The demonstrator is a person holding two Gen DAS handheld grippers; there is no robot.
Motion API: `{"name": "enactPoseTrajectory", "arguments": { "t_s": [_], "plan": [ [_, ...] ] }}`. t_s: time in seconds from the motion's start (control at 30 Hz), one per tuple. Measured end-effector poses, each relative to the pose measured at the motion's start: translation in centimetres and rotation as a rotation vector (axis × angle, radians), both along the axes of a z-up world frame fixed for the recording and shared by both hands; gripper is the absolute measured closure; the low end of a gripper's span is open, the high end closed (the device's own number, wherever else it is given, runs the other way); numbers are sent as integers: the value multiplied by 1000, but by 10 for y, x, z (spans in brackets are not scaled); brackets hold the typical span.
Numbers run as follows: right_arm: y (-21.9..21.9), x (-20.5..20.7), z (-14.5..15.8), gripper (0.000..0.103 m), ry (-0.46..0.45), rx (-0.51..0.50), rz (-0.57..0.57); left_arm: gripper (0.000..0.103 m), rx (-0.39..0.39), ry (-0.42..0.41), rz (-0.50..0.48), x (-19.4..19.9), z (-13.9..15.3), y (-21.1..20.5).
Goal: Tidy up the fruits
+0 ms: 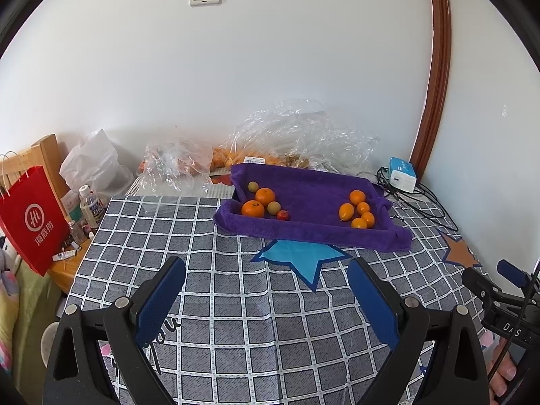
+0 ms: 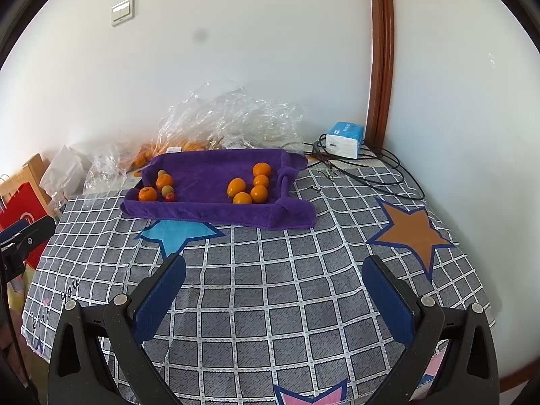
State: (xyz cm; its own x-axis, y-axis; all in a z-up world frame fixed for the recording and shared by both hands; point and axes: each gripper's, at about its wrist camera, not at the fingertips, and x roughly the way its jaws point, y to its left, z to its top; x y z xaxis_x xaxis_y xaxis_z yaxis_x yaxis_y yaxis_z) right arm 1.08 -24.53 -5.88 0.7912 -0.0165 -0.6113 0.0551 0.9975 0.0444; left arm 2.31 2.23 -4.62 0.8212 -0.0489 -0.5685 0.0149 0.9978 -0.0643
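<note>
At frame centre, folded purple towel tray (image 1: 310, 209) – orange kumquats (image 1: 357, 209) right, left gripper (image 1: 266, 290), right gripper (image 2: 273, 287), both wide apart, empty.

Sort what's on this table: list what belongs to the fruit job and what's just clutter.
For the job:
- purple towel tray
- five oval orange kumquats
- two round oranges
- two small green fruits
- one small red fruit
- left claw and right claw, both open

Clutter:
- crumpled clear plastic bags
- blue-white tissue pack
- black cables
- red paper bag
</note>
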Motion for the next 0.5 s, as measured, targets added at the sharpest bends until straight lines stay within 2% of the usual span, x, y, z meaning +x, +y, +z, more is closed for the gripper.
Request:
{"name": "enactPoseTrajectory", "arguments": {
  "t_s": [0.5],
  "plan": [
    [4, 1, 1, 0, -5, -3, 2, 6, 1, 3, 5, 2, -3, 1]
  ]
}}
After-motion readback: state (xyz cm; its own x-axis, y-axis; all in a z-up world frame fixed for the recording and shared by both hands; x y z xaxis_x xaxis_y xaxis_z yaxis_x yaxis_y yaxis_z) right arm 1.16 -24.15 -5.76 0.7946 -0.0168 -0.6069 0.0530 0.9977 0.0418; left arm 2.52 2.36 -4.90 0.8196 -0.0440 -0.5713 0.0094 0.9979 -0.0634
